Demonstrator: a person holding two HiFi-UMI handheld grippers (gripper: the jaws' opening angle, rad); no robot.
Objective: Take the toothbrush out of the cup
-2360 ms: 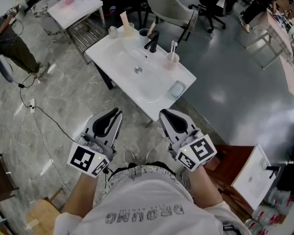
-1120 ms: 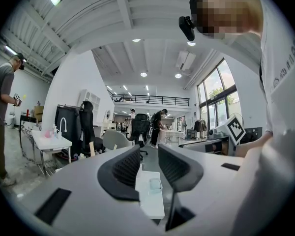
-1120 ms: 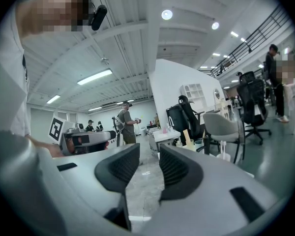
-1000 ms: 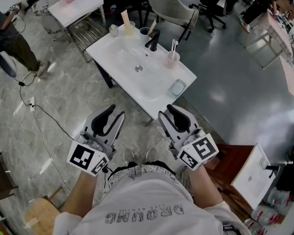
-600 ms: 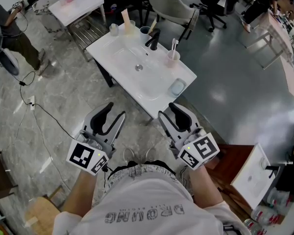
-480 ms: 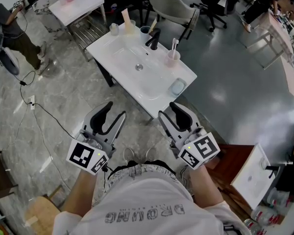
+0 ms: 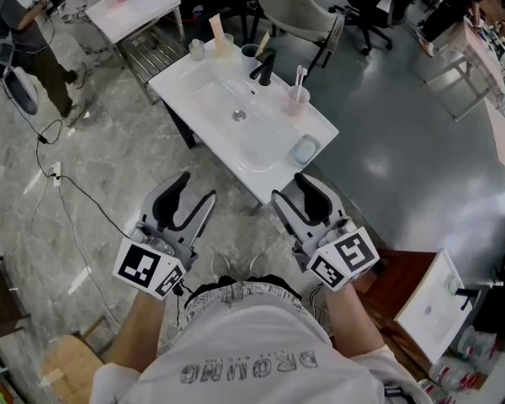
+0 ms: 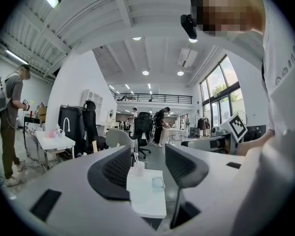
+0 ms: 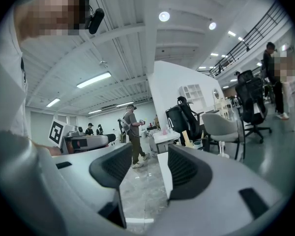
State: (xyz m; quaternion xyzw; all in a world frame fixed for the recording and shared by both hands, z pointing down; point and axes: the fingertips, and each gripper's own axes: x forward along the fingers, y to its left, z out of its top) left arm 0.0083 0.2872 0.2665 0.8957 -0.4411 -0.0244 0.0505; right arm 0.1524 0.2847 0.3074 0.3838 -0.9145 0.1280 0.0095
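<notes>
A white toothbrush (image 7: 299, 77) stands upright in a pale pink cup (image 7: 296, 101) at the far right of a white washbasin table (image 7: 278, 154). Both grippers hang well short of the table, over the floor in front of me. The jaws of my left gripper (image 7: 194, 194) are opening with nothing between them. My right gripper (image 7: 293, 192) is likewise opening and empty. In the left gripper view the cup (image 8: 137, 169) and toothbrush (image 8: 135, 157) show far off between the spread jaws of the left gripper (image 8: 148, 163). The right gripper view shows the right gripper (image 9: 150, 168) over bare floor.
On the table are a black faucet (image 7: 262, 70), a blue soap dish (image 7: 304, 151) and more cups (image 7: 194, 53) at the back. A grey chair (image 7: 295, 11) stands behind it. A person (image 7: 17, 32) is at the far left; a cable (image 7: 84, 200) crosses the floor.
The jaws of both grippers have spread wider apart. Both hands have stayed where they were. The person at the far left has shifted a little.
</notes>
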